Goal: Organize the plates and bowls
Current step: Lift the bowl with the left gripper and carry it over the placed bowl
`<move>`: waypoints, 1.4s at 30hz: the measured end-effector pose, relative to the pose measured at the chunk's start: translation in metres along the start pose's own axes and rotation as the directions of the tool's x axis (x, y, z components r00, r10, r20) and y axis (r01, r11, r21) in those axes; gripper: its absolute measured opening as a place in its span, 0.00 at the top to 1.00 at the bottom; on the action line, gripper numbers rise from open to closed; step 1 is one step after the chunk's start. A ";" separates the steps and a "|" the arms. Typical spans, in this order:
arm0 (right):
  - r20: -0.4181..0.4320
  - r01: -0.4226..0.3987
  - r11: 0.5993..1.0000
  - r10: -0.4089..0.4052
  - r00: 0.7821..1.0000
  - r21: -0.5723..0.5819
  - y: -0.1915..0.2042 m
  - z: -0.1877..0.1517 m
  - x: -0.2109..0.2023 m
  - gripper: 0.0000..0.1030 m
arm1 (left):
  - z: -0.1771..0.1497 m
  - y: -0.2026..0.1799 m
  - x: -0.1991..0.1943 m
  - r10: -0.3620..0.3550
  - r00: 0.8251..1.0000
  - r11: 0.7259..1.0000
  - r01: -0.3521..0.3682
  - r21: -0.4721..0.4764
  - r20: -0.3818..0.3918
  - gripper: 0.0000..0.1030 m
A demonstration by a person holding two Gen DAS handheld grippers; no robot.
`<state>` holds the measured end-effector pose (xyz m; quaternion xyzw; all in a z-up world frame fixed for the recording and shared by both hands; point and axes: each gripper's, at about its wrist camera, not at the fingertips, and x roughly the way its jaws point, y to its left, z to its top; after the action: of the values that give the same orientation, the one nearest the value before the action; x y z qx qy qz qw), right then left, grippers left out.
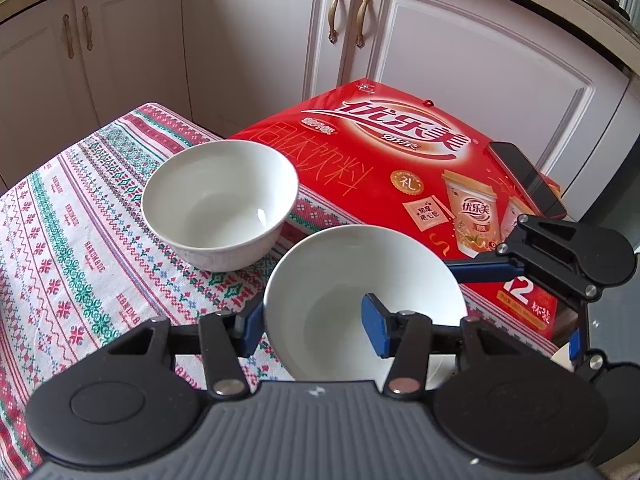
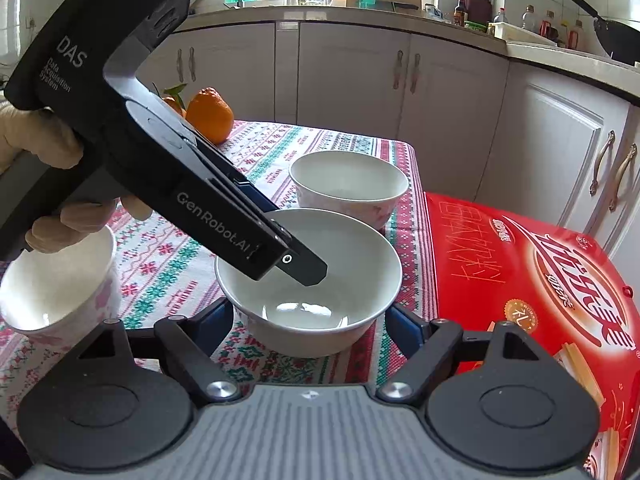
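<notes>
A near white bowl [image 1: 362,300] [image 2: 308,280] is tilted, with my left gripper [image 1: 316,326] shut on its rim, one blue pad inside and one outside. In the right wrist view the left gripper's body [image 2: 168,168] reaches down into this bowl. My right gripper [image 2: 312,328] is open, its blue pads standing either side of the same bowl without touching. A second white bowl [image 1: 220,204] [image 2: 348,188] stands upright behind on the patterned tablecloth [image 1: 80,248]. A third white bowl [image 2: 56,280] lies tilted at the left.
A large red drink box [image 1: 400,152] [image 2: 520,272] lies to the right with a dark phone [image 1: 524,178] on it. The right gripper's arm [image 1: 560,252] shows over the box. An orange [image 2: 210,114] sits at the table's far side. White cabinets stand behind.
</notes>
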<state>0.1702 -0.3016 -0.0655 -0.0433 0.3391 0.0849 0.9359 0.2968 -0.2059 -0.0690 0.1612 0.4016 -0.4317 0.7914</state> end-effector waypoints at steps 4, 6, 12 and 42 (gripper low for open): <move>-0.008 -0.007 1.000 0.007 1.000 -0.006 0.005 0.002 -0.007 0.16 | -0.003 -0.004 -0.010 -0.002 1.000 1.000 0.002 -0.001 0.005 0.51; -0.012 -0.010 1.000 0.010 1.000 -0.009 0.007 0.002 -0.011 0.16 | -0.004 -0.006 -0.015 -0.004 1.000 1.000 0.004 0.000 0.009 0.51; 0.001 -0.036 0.999 0.036 0.999 -0.005 0.010 0.004 -0.025 0.16 | -0.011 -0.013 -0.031 0.004 1.000 1.000 -0.004 -0.002 0.026 0.51; 0.035 -0.146 0.975 0.154 0.987 -0.170 0.083 0.029 -0.069 0.16 | -0.067 -0.006 -0.126 0.150 0.980 0.985 -0.137 -0.106 0.132 0.51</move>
<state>0.1206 -0.2249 -0.0011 -0.0936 0.3104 0.1843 0.9279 0.2204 -0.0994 -0.0123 0.1208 0.3529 -0.3637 0.8536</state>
